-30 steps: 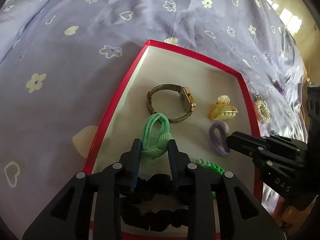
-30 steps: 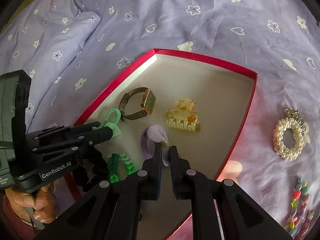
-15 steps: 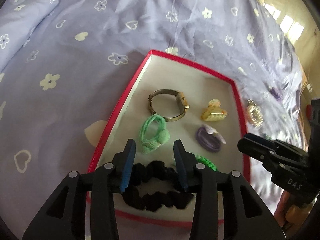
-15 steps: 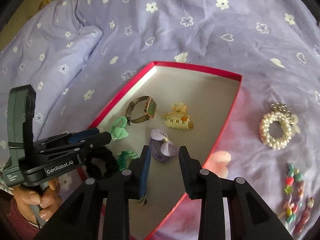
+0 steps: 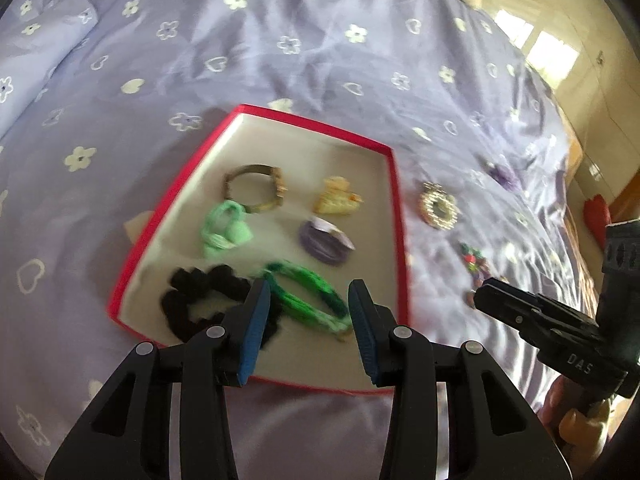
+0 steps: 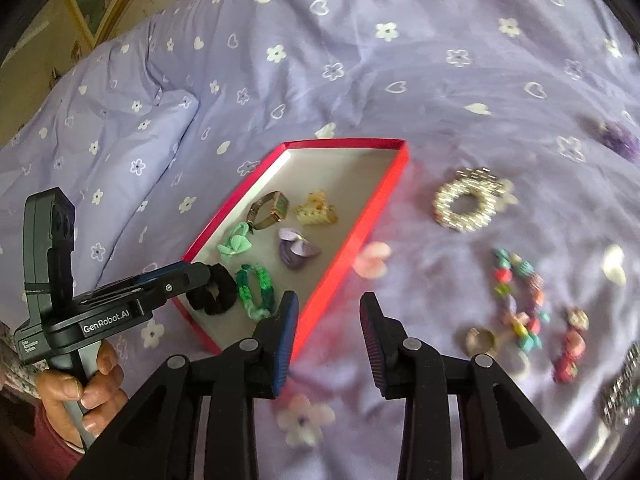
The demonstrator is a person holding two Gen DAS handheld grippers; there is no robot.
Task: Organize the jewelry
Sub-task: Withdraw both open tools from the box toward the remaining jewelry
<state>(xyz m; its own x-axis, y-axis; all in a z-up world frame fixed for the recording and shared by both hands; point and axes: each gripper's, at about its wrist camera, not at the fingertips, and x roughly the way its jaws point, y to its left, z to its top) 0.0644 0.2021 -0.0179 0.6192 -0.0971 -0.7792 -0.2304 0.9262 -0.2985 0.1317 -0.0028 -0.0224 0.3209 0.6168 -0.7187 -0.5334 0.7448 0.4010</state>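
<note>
A red-rimmed box lies on the bed. In it are a gold watch, a yellow hair claw, a light green hair tie, a purple hair tie, a black scrunchie and a green braided band. My left gripper is open and empty above the box's near end. My right gripper is open and empty, right of the box over the sheet.
On the sheet right of the box lie a pearl scrunchie, a colourful bead bracelet, a gold ring, a red trinket and a purple flower piece. A pillow lies at the far left.
Both grippers opened, letting go of the light green and purple hair ties in the box, then pulled back and up. The right gripper swung right, over the sheet.
</note>
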